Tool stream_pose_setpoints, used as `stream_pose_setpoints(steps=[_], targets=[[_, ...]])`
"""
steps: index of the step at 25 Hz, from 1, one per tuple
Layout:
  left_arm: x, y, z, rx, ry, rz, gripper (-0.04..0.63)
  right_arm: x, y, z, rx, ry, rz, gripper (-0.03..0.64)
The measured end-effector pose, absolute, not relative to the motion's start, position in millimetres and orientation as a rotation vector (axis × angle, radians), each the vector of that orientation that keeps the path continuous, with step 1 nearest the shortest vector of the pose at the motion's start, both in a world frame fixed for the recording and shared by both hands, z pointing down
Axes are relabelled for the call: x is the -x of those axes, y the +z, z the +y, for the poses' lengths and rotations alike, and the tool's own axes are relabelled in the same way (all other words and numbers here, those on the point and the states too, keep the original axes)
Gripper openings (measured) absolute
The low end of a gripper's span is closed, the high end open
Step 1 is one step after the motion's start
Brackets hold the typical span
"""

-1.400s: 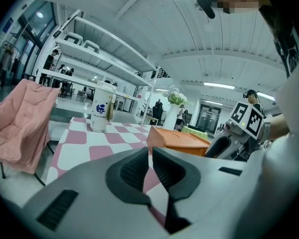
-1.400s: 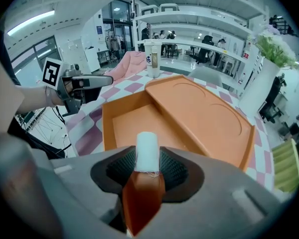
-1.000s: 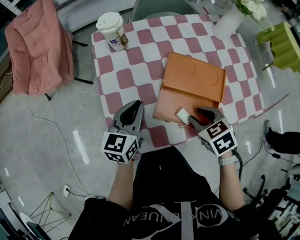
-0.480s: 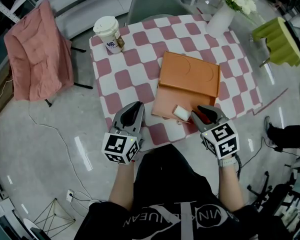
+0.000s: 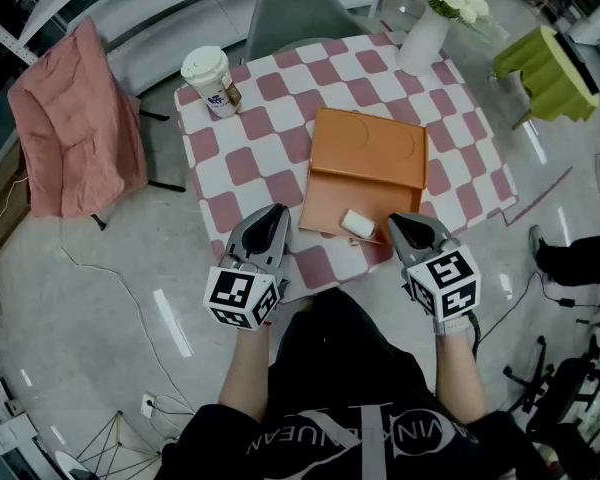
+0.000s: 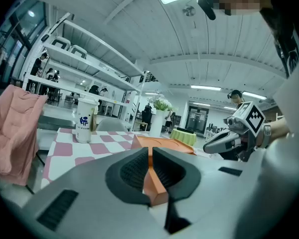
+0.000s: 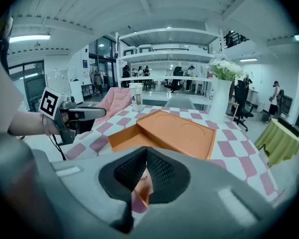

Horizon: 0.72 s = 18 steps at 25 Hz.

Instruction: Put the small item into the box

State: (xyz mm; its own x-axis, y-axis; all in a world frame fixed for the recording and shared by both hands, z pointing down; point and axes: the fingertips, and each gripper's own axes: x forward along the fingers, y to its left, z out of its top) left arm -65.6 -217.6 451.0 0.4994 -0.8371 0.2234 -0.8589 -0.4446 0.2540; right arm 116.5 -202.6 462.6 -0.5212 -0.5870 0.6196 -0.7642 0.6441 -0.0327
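An orange box [image 5: 365,173] lies open on the checked table [image 5: 250,158], its lid folded back. The small white item [image 5: 358,223] rests in the box's near tray, by the front edge. My right gripper [image 5: 405,226] hangs just right of the item and apart from it, jaws shut with nothing in them. My left gripper [image 5: 270,216] is over the table's front edge, left of the box, shut and empty. The left gripper view shows its jaws [image 6: 150,151] closed before the box [image 6: 164,143]. The right gripper view shows its jaws [image 7: 146,153] closed before the box [image 7: 174,131]; the item is hidden there.
A lidded paper cup [image 5: 208,81] stands at the table's far left corner. A white vase with flowers [image 5: 423,38] is at the far right. A chair draped in pink cloth [image 5: 75,128] is left of the table, and a green-covered stand [image 5: 550,68] is right of it.
The right gripper's jaws stood wide beside the white item and have closed empty. The item stays in the box. The left gripper has not moved.
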Motion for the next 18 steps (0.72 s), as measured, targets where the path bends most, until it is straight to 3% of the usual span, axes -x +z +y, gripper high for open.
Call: stream_pose_setpoints(steps=[18], targets=[[45.3,414.6,-216.5,-2.505,0.045,-1.369,0.029,-126.3,427.2,-196.4,-1.195,0.376,-2.378,0.006]])
